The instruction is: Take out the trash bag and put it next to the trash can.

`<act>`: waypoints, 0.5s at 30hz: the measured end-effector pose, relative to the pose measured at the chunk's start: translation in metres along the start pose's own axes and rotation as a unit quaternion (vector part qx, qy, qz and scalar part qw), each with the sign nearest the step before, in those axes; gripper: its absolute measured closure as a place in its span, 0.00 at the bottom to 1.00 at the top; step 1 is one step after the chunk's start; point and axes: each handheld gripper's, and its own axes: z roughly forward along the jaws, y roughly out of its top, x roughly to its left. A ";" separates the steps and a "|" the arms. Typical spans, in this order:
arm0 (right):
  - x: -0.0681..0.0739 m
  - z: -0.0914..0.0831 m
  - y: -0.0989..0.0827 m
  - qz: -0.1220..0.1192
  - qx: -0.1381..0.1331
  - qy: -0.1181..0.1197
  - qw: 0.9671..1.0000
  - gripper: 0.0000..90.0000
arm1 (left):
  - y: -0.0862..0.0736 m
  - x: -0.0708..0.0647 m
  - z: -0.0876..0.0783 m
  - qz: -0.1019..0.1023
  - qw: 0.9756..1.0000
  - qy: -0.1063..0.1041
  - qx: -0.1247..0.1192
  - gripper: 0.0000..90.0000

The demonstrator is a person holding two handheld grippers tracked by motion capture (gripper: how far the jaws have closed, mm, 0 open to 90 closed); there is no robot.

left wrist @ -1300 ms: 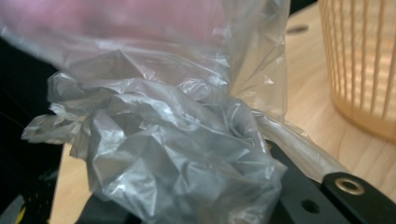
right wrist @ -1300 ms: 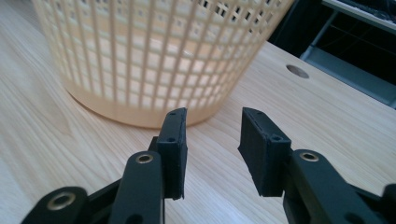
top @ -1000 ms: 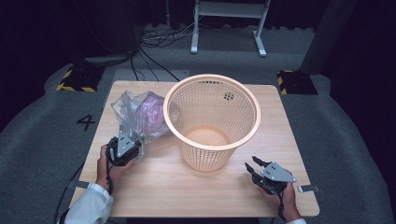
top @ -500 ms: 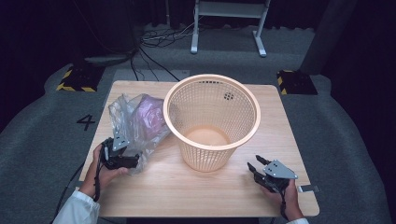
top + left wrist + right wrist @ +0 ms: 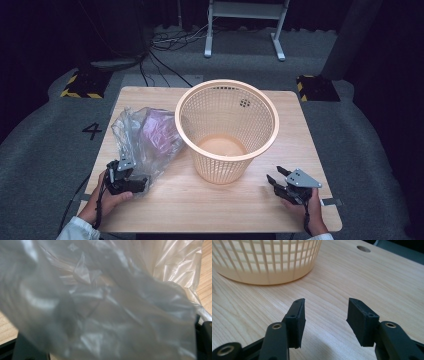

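1. Fingers of the left gripper (image 5: 142, 184) have just been opening at the near corner of the clear plastic bag (image 5: 145, 142); in the left gripper view the crumpled film (image 5: 105, 305) drapes across the lens and hides the pads, so whether they pinch it cannot be told.
2. Fingers of the right gripper (image 5: 325, 315) stand apart with nothing between them and have just been opening wider, above bare wood at the near right of the tabletop (image 5: 220, 210).
3. Since a second ago the left hand (image 5: 107, 200) has slid toward the person and the bag's near edge has been drawn along with it, away from the basket's side.
4. That suggests the bag is being spread or re-gripped before it is fitted to the basket (image 5: 226, 131); no lining has begun.
5. The bag is thin, glossy and heavily creased, with a purple tint inside, lying on the left half of the tabletop and touching the basket's wall.
6. The basket is rigid peach plastic lattice, round, tapering to a solid base, upright at the centre.
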 end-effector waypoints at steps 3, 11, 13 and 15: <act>-0.002 0.001 -0.002 0.002 0.009 0.010 1.000 0.49 | -0.006 0.001 -0.001 0.006 1.000 -0.005 -0.017 0.23; -0.003 0.002 -0.007 0.018 0.047 0.029 0.998 0.31 | -0.007 0.002 -0.003 0.015 1.000 -0.011 -0.017 0.23; -0.004 0.002 -0.009 0.025 0.059 0.038 0.997 0.28 | -0.007 0.003 -0.003 0.017 1.000 -0.013 -0.017 0.23; -0.005 0.001 -0.010 0.030 0.073 0.047 0.996 0.28 | -0.007 0.004 -0.003 0.022 1.000 -0.017 -0.016 0.23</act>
